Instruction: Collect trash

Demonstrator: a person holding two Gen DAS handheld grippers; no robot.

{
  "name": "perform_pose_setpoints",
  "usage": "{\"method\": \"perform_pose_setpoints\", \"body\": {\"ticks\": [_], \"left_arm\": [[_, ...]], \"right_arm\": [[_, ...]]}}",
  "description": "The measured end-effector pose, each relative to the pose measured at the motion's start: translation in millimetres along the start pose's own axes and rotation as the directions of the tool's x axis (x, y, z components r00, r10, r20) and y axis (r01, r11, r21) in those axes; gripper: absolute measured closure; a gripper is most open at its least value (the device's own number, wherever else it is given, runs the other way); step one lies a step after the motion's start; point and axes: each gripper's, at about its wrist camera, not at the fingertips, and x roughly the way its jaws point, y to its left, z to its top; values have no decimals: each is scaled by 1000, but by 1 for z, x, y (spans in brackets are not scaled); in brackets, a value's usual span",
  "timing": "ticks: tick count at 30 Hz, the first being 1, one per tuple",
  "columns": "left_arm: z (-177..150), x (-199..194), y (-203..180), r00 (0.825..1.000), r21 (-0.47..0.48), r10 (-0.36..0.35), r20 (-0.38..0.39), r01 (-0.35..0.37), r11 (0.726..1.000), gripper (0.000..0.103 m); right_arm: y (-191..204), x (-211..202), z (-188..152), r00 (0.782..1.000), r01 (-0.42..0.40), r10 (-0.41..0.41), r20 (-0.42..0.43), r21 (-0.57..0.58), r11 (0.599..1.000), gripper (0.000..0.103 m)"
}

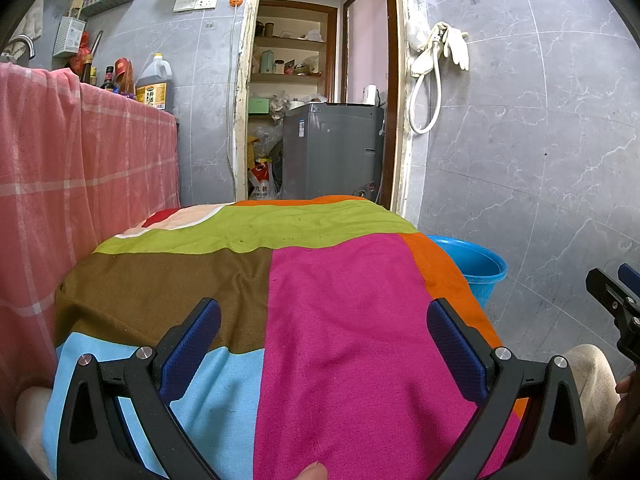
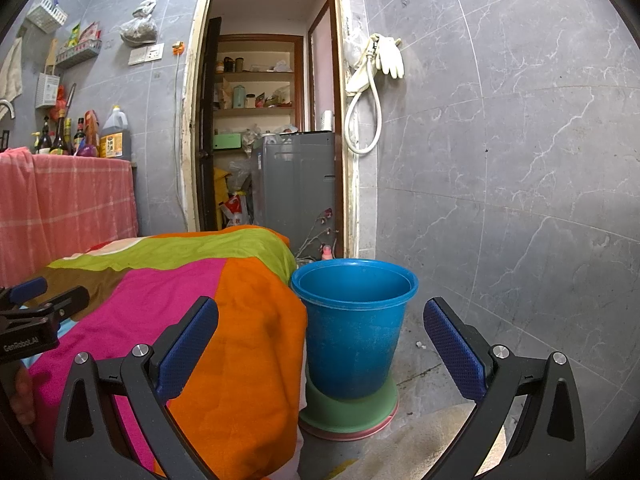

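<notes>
Multicoloured patchwork cloth table (image 1: 320, 300): no trash visible on top; you risk snagging fabric.
Blue plastic bucket (image 2: 354, 328), right of table, on green base: tips if knocked.
Left gripper (image 1: 324, 344), right gripper (image 2: 320, 344): fingers spread, empty.

Left hand-held gripper (image 1: 324, 344) spread wide above patchwork cloth (image 1: 304, 280); blue bucket (image 1: 480, 268) beside cloth.
</notes>
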Motion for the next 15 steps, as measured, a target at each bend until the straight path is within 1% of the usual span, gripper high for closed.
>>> {"method": "perform_pose_setpoints", "body": {"ticks": [15], "left_arm": [[1,-2,-2,1000,8,-3,14,3,1000,2]], "right_arm": [[1,-1,0,1000,0,0,-1,0,1000,0]]}}
